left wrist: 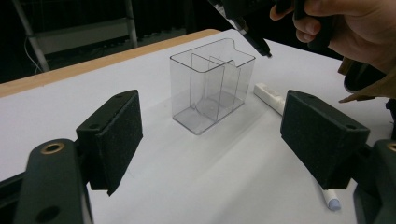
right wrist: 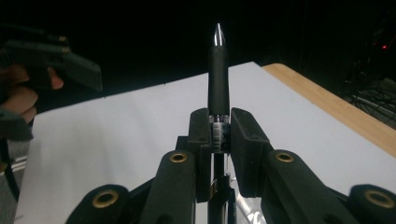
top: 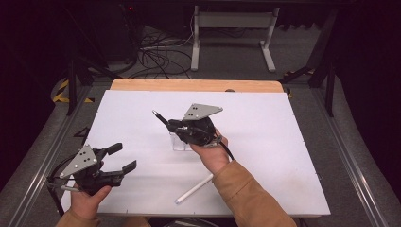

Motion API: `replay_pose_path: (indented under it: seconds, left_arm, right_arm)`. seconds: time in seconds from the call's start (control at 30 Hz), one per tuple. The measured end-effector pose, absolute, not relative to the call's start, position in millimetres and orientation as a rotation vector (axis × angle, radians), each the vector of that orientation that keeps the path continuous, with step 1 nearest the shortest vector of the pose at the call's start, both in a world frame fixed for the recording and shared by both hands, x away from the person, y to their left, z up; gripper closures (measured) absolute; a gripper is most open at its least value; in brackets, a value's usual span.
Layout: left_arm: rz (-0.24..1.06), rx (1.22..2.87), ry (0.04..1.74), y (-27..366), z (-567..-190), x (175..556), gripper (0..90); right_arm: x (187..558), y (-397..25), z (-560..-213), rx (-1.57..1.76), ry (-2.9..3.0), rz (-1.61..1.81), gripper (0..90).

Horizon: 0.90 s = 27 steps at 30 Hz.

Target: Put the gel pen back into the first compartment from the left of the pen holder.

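A clear plastic organiser (top: 180,142) with dividers stands upright in the middle of the white tabletop (top: 265,142). In the left gripper view the organiser (left wrist: 210,84) is straight ahead of my open left gripper (left wrist: 212,126), well beyond its pads. In the high view the left gripper (top: 121,157) hovers at the near left. My right gripper (top: 173,126) is shut on a black pen (top: 160,117) just above the organiser, and the pen's tip points up and to the far left. From the right gripper (right wrist: 218,127), that pen (right wrist: 218,70) sticks out forward between the jaws.
A white marker (top: 194,188) lies on the tabletop near the front edge, under the right forearm; the same marker (left wrist: 273,98) runs behind the left gripper's right jaw. A wooden edge (top: 198,85) borders the far side. Cables and a white frame (top: 231,21) stand on the floor beyond.
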<state>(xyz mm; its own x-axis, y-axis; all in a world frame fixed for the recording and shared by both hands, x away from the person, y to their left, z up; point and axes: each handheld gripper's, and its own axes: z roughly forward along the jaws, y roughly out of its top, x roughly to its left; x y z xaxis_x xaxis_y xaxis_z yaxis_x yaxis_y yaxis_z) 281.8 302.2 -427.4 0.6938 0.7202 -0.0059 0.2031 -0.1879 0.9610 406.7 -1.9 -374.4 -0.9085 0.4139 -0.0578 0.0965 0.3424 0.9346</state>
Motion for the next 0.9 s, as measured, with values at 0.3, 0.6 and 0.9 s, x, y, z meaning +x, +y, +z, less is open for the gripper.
replay_pose_path:
  seconds: [0.3,0.6,0.9]
  left_arm:
    - [0.553,1.742,0.738,302,-428,282,21.7]
    - [0.557,1.747,0.735,302,-428,283,21.7]
    - [0.547,1.743,0.738,302,-428,282,21.8]
  right_arm:
    - [416,-1,-373,0.543,2.197,1.661,79.4]
    - [425,5,-376,0.589,2.101,1.639,79.4]
    - [432,14,-380,0.622,2.031,1.606,79.4]
